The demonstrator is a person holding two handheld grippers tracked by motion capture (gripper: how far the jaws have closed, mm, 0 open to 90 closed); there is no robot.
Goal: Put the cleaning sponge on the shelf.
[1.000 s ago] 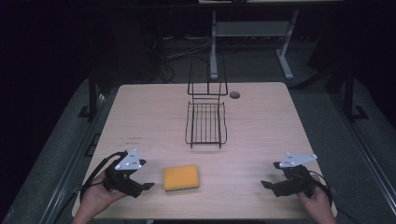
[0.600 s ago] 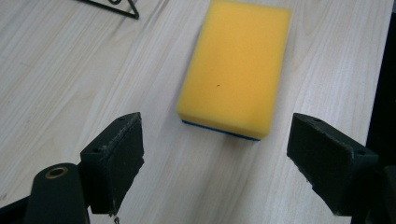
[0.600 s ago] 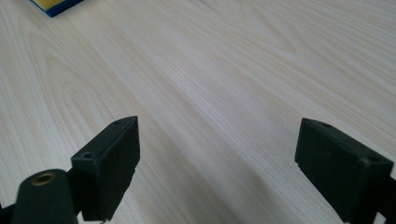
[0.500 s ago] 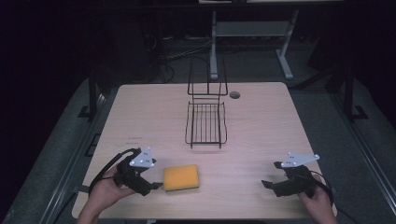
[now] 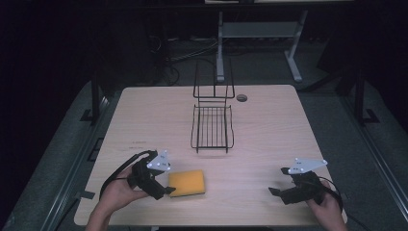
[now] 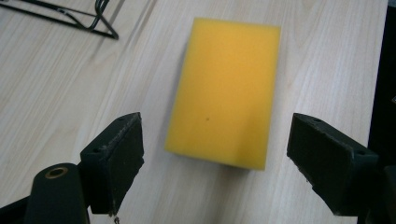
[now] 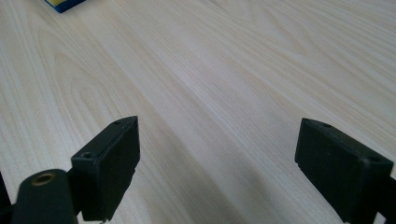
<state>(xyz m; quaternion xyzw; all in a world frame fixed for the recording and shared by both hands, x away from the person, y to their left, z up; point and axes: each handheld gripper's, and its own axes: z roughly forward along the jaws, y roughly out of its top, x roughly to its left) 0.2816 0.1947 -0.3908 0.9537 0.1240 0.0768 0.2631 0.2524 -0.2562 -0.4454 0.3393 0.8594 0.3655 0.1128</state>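
Left gripper [image 5: 169, 189] spread wide at the near end of a yellow sponge [image 5: 187, 183] on a pale wood desk [image 5: 269, 130].

In the left gripper view the sponge [image 6: 225, 88] lies flat just ahead of the parted jaws, its near short edge about level with their tips, touching neither pad. A black wire rack [image 5: 212, 126] stands farther ahead of this gripper, its corner [image 6: 98, 21] showing at that view's top left. The right gripper [image 5: 275, 192] rests well apart to the sponge's other side, jaws wide and holding nothing, bare light-grained desk [image 7: 224, 84] between them. The room around the desk is dark: grey floor, a white metal stand [image 5: 260, 33] and cables beyond the far edge.
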